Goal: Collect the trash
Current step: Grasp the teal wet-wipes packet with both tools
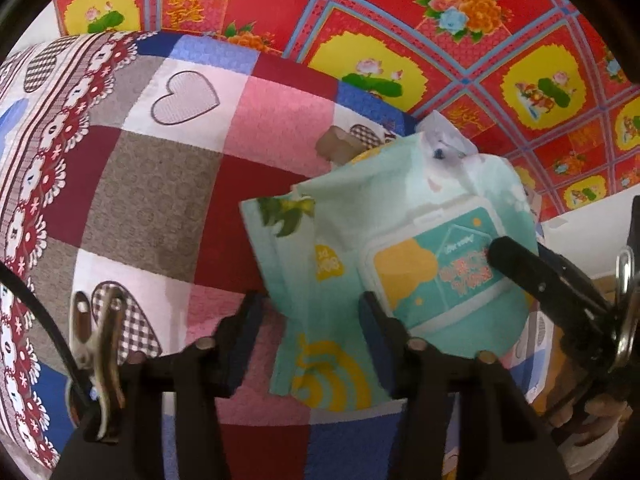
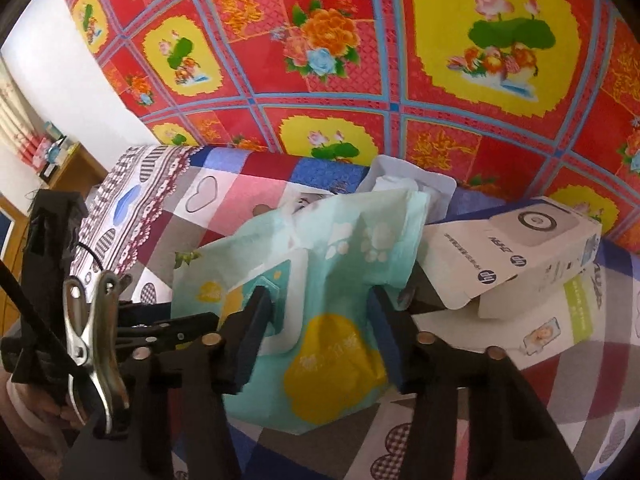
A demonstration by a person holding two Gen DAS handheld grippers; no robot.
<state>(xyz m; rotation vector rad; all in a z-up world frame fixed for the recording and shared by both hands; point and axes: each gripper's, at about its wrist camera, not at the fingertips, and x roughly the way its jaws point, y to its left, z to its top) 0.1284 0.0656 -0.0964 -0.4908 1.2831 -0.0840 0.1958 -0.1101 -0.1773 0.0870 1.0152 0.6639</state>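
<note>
Our left gripper [image 1: 312, 344] had its jaws partly closed around the lower edge of the mint-green wet-wipe pack [image 1: 400, 248], the pads appearing to pinch the crumpled film beside its hard lid [image 1: 436, 276]. Our right gripper [image 2: 316, 328] had its jaws about as far closed on the same pack's other end [image 2: 320, 280], one finger against the lid's rim, the other against soft wrapper. We could not say for certain how firmly either pair pressed, but both looked clamped. The pack lay slumped on the patchwork bedspread [image 1: 160, 184], with a loose tissue or flap [image 1: 440, 140] sticking out at its far end. Just beside it on the right stood a white printer box [image 2: 516, 256] resting over a flatter carton [image 2: 560, 320], both against the red floral wall covering [image 2: 360, 60]. We judged the main risk to be slippage: the thin, slick film could slide out of either grip on lifting. Pulling the two ends apart could tear the wrapper or spill wipes.
</note>
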